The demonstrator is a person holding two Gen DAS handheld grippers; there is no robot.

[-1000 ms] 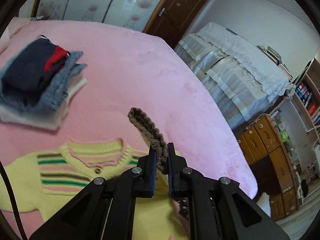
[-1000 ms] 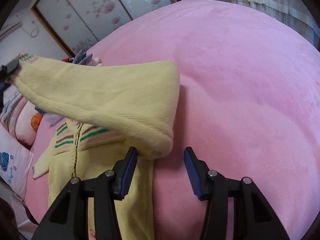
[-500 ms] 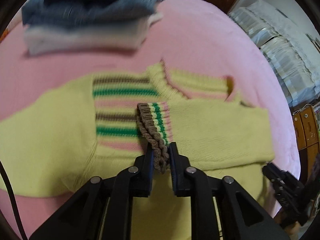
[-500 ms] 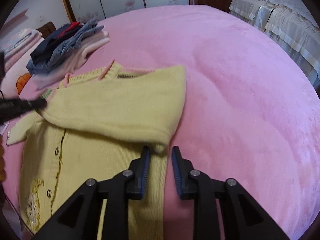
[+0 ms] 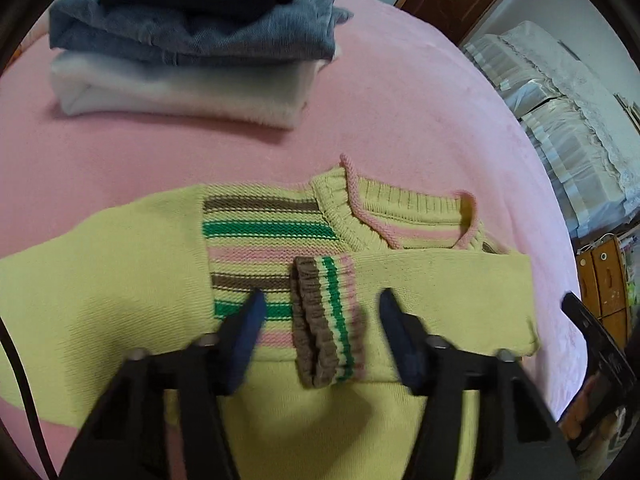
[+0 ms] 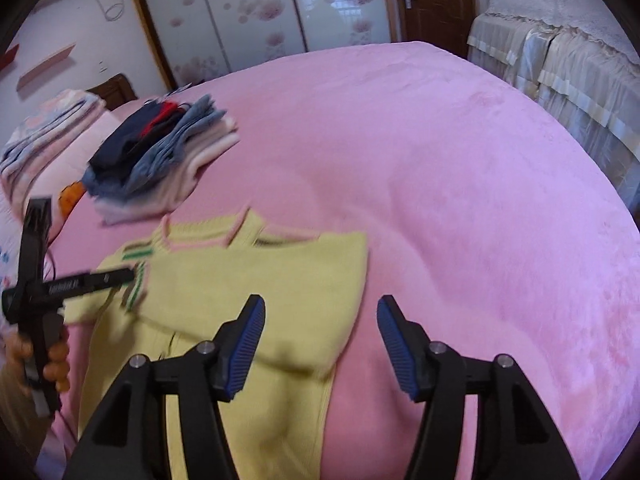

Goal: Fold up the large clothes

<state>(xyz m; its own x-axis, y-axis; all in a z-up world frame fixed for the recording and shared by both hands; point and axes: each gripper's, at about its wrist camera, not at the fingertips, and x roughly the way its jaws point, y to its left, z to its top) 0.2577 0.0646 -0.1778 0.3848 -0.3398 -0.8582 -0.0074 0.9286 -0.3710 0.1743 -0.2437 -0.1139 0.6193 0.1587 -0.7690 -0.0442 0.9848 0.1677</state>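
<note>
Only in the left view, the sleeve cuff (image 5: 326,320) lies free between spread left tongs (image 5: 320,340); right tongs (image 6: 320,344) gape too.

A pink plush bedspread (image 6: 460,168) covers the bed, with floral-patterned sliding wardrobe doors (image 6: 256,16) and a brown wooden door (image 6: 432,0) behind it, a cream lace-covered sofa (image 6: 560,52) to its right, and a wooden drawer cabinet (image 5: 604,280) beside that.
</note>
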